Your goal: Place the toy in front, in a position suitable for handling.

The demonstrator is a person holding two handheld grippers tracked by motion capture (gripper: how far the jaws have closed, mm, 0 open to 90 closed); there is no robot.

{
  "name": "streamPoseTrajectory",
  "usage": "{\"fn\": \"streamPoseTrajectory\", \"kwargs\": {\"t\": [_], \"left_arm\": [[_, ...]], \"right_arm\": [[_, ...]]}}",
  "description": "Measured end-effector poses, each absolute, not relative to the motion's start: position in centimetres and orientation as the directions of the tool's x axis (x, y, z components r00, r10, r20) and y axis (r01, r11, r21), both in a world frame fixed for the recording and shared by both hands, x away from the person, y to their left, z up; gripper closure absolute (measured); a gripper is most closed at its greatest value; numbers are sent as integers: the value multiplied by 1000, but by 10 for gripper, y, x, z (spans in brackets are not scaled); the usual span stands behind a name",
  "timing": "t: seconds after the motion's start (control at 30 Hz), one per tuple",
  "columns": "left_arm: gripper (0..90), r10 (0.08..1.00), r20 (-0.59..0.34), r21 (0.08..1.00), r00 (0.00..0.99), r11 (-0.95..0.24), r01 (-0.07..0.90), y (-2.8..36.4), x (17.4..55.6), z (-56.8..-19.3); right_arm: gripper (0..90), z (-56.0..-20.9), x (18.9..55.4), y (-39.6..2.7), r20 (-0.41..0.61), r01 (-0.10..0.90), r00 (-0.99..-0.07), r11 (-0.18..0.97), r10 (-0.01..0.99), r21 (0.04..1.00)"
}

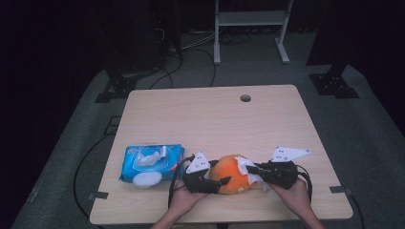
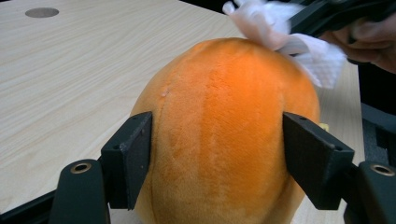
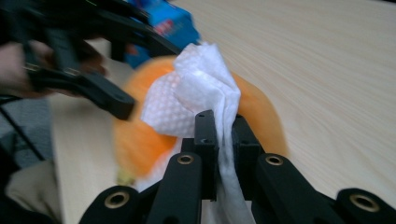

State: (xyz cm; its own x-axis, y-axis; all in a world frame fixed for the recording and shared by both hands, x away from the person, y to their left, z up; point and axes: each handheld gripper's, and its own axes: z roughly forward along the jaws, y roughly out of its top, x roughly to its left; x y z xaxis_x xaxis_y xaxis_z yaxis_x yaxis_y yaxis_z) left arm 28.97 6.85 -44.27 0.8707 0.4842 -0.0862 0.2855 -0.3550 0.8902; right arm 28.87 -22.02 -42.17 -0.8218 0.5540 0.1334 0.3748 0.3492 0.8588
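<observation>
Right now your left claw (image 2: 217, 156) has the orange plush fruit toy (image 2: 224, 135) between its pads, jaws spread wide to either flank with the pads against the fabric, so it works as a brace: the toy sits on the worktop (image 1: 215, 119) near your edge, roughly midway between your two hands, and cannot roll or slide while the other hand works on it. Your right claw (image 3: 219, 135) is pinched almost fully closed on a white wet wipe (image 3: 196, 93), the sheet bunched up ahead of the jaws with a tail hanging below them; that wad is pressed on the upper side of the toy, which reads as a wiping stroke over the plush surface. In the high view the two claws meet the toy from opposite sides, left claw (image 1: 210, 183) low on its near-left flank, right claw (image 1: 253, 171) coming in over the top right with the wipe (image 1: 246, 168). The blue pack of wet wipes (image 1: 153, 162) lies flat to the left of the toy, just beside your left hand (image 1: 184, 198), its flap lifted, close enough to draw another sheet. Holding low and wiping high keeps the wipe clear of the bracing pads.
</observation>
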Motion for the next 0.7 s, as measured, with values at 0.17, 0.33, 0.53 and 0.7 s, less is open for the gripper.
{"fn": "streamPoseTrajectory", "kwargs": {"t": [0.17, 0.33, 0.53, 0.7], "left_arm": [[269, 477, -54, 893, 877, -371, 256, 64, 287, -442], [270, 470, -6, 893, 882, -394, 216, 59, 282, -441], [269, 467, 10, 894, 884, -400, 201, 57, 278, -441], [268, 461, 30, 893, 887, -410, 183, 55, 277, -441]], "right_arm": [[835, -416, 287, -227, 136, 377, -803, 319, 580, 870], [834, -404, 279, -204, 87, 299, -850, 342, 519, 891], [838, -417, 291, -216, 120, 372, -805, 338, 580, 864], [837, -412, 289, -222, 101, 363, -782, 318, 615, 876]]}}
